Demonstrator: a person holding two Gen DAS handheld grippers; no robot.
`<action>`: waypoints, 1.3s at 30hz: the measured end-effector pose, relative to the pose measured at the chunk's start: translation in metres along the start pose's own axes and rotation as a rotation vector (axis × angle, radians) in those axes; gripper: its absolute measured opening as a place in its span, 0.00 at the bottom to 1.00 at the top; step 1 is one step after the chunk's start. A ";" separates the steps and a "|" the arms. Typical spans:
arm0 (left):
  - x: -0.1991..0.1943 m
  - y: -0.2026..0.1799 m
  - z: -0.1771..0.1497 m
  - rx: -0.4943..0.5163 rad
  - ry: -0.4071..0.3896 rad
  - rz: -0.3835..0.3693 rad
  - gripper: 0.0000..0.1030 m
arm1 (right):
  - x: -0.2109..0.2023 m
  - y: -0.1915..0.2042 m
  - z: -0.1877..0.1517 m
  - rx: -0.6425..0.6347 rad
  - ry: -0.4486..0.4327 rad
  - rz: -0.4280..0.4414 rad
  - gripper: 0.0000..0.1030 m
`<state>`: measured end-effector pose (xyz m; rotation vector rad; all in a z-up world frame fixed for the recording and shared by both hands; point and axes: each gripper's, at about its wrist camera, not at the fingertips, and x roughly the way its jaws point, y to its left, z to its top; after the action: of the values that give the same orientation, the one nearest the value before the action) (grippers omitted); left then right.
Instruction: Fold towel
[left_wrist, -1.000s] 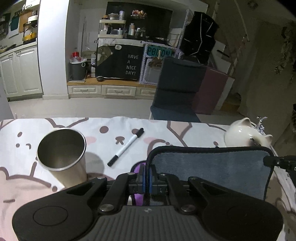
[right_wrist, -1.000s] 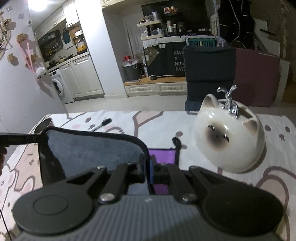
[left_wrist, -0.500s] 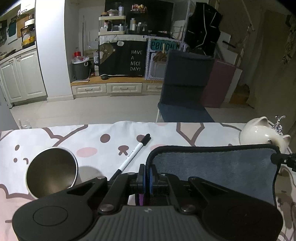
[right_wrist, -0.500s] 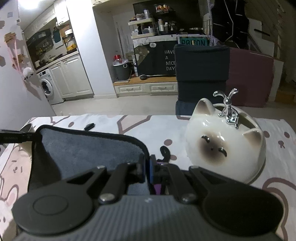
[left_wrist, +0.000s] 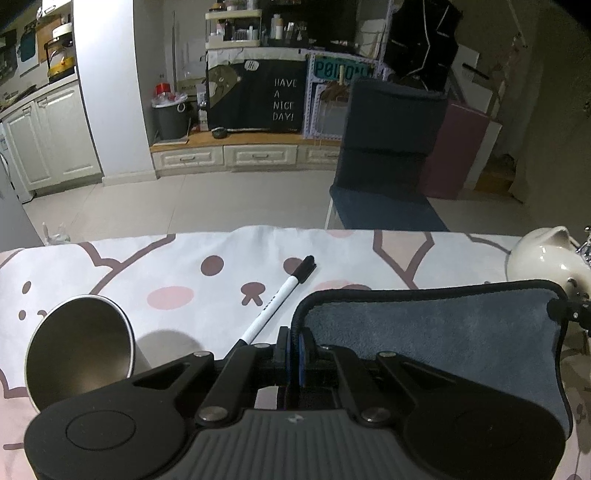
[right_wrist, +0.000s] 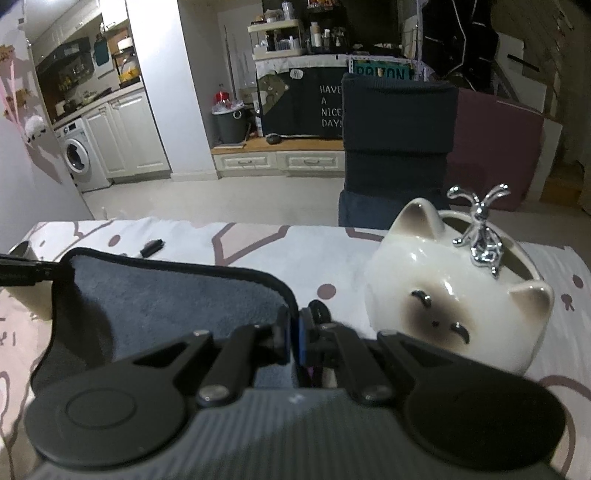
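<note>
A grey towel with a dark hem (left_wrist: 424, 332) hangs stretched between my two grippers above the table. My left gripper (left_wrist: 293, 350) is shut on its left corner. My right gripper (right_wrist: 293, 338) is shut on its right corner, and the towel (right_wrist: 166, 299) spreads out to its left. The right gripper's tip shows at the far right of the left wrist view (left_wrist: 569, 310). The left gripper's tip shows at the far left of the right wrist view (right_wrist: 22, 271).
A steel cup (left_wrist: 79, 354) stands left of the left gripper. A black-capped marker (left_wrist: 280, 295) lies on the patterned tablecloth (left_wrist: 184, 266). A ceramic cat bowl (right_wrist: 454, 295) with a silver figure sits right of the right gripper. A dark chair (left_wrist: 388, 155) stands behind the table.
Both grippers have moved forward and up with the towel held between them. The cup and marker have slid lower in the left view, and the cat bowl looks closer.
</note>
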<state>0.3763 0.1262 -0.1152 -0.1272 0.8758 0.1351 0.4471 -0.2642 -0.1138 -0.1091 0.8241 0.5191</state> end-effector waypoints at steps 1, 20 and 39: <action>0.002 -0.001 0.001 0.003 0.007 0.004 0.05 | 0.002 0.000 0.000 0.006 0.010 -0.002 0.05; -0.001 -0.011 -0.005 0.037 0.048 -0.029 0.93 | 0.008 -0.009 -0.002 0.104 0.092 0.092 0.93; -0.035 -0.017 -0.012 0.005 0.026 -0.035 1.00 | -0.018 0.005 -0.003 0.122 0.063 0.066 1.00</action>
<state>0.3480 0.1054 -0.0945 -0.1396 0.8997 0.0984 0.4323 -0.2686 -0.1023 0.0136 0.9216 0.5283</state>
